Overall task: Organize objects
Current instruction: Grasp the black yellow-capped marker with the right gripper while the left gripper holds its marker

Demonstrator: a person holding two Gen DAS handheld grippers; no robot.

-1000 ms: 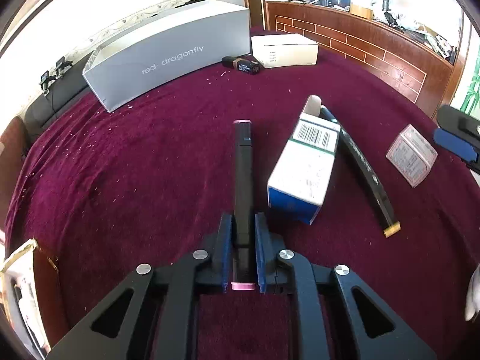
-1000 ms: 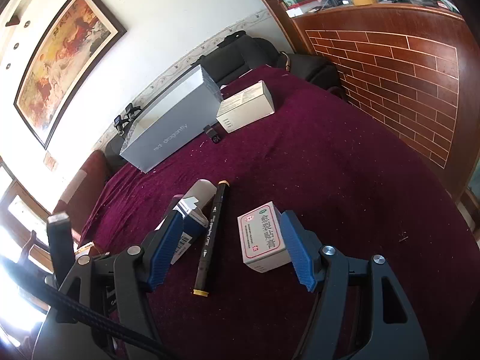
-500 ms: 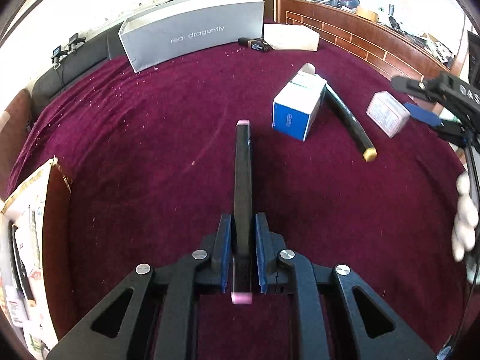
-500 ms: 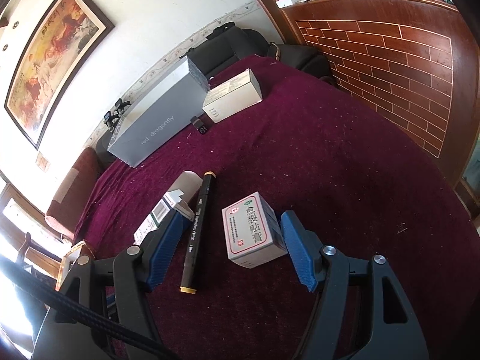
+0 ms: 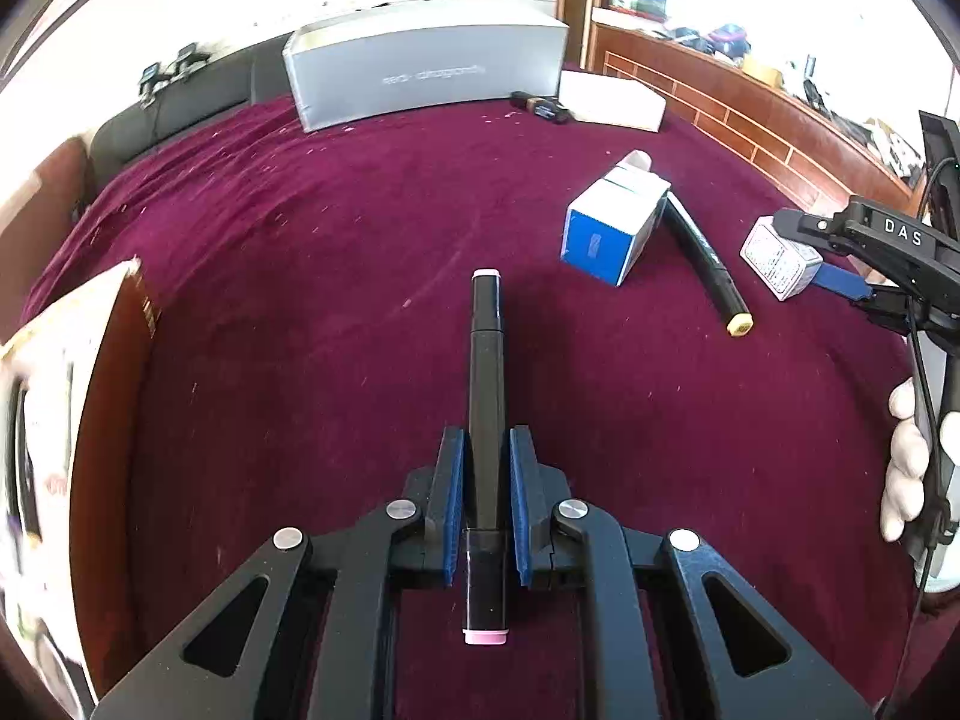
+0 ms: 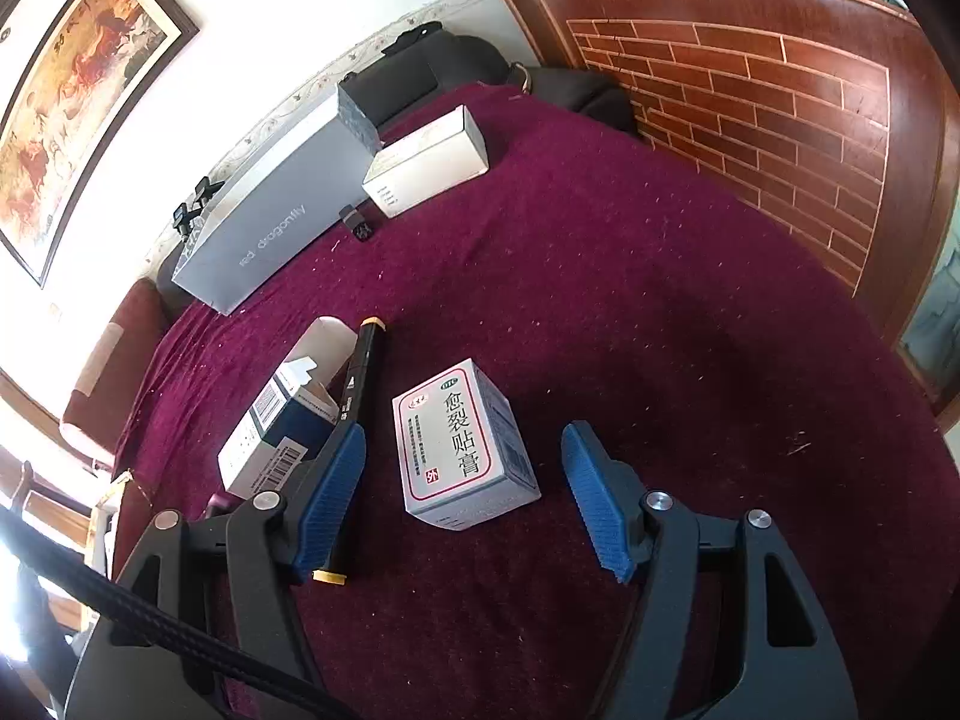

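Speckled maroon velvet tabletop (image 6: 600, 312) below framed painting (image 6: 78, 84), beside brick-patterned wooden partition (image 6: 780, 108).

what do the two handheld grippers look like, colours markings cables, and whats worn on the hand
Both grippers, left and right, are black angular frames with silver round bolts and ribbed blue finger pads. White letters "DAS" mark the right one's side, and a black cable trails along it. The hand on it wears a white glove.

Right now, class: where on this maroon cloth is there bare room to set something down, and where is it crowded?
Bare cloth lies between the long grey box and the blue-and-white carton. Crowded: the carton, black marker and small plaster box lie close together.
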